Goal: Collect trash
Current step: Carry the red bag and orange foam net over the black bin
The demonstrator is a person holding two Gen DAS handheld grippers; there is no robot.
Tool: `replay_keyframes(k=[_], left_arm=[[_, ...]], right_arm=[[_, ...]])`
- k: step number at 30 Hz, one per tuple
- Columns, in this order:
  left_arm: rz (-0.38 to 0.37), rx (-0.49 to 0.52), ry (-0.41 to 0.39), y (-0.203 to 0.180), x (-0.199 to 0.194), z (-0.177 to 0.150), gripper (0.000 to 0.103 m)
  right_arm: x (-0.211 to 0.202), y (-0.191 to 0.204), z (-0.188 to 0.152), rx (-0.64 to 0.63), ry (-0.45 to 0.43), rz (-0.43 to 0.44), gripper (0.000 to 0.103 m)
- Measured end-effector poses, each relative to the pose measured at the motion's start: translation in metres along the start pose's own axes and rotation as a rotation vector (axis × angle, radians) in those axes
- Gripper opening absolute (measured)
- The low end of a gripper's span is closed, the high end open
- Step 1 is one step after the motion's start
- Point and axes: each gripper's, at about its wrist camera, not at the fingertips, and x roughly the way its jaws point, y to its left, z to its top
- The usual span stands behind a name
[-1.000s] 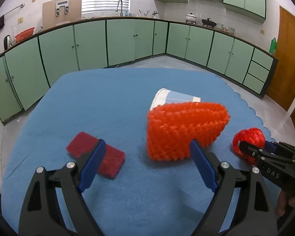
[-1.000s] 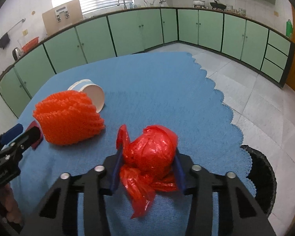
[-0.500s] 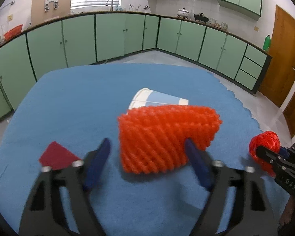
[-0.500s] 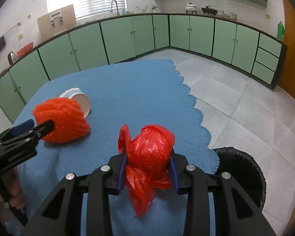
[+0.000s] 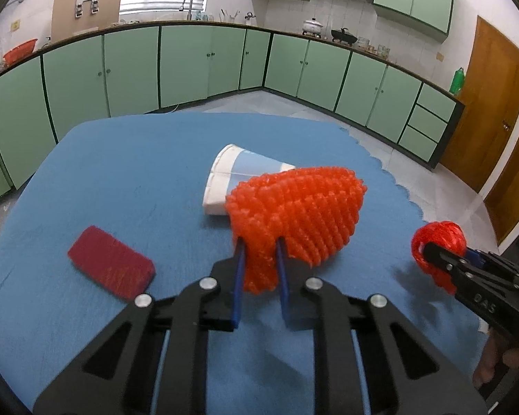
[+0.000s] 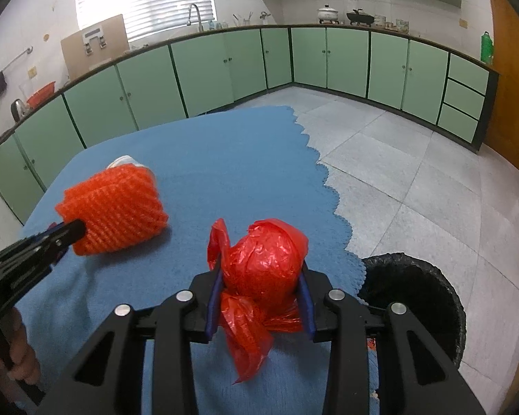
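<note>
An orange foam net [image 5: 304, 214] lies on the blue tablecloth [image 5: 128, 173]. My left gripper [image 5: 259, 245] is closing its jaws on the net's near edge, and the blue pads pinch it. In the right wrist view the same net [image 6: 117, 204] shows with the left gripper [image 6: 74, 231] at its corner. My right gripper [image 6: 261, 269] is shut on a crumpled red plastic bag [image 6: 263, 259], held above the table's right edge. A white and blue paper cup [image 5: 238, 173] lies on its side just behind the net.
A dark red pad [image 5: 110, 263] lies flat on the cloth to the left. A black-lined bin [image 6: 415, 297] stands on the tiled floor below the table's right edge. Green cabinets line the far walls. A hand [image 6: 20, 356] grips the left handle.
My left gripper moved forward around the net's near edge and its wide jaws closed onto it. The right gripper kept the red bag and swung slightly right, bringing the bin into view.
</note>
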Motion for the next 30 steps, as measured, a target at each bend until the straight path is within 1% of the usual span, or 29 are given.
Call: replay_keyframes(k=[5, 13, 20, 30], left_arm=[[0.0, 0.024, -0.019, -0.014, -0.017, -0.004, 0.016], [-0.018, 0.048, -0.029, -0.034, -0.028, -0.002, 0.016], [-0.055, 0.09, -0.044, -0.061, -0.038, -0.005, 0.016], [-0.112, 0.124, -0.046, -0.1, -0.04, -0.009, 0.016]], right_arm=[[-0.016, -0.006, 0.0, 0.023, -0.025, -0.003, 0.037], [-0.051, -0.009, 0.0, 0.027, -0.078, -0.011, 0.037], [-0.075, -0.024, 0.003, 0.046, -0.115, -0.024, 0.037], [-0.103, -0.056, -0.002, 0.088, -0.146, -0.068, 0.037]])
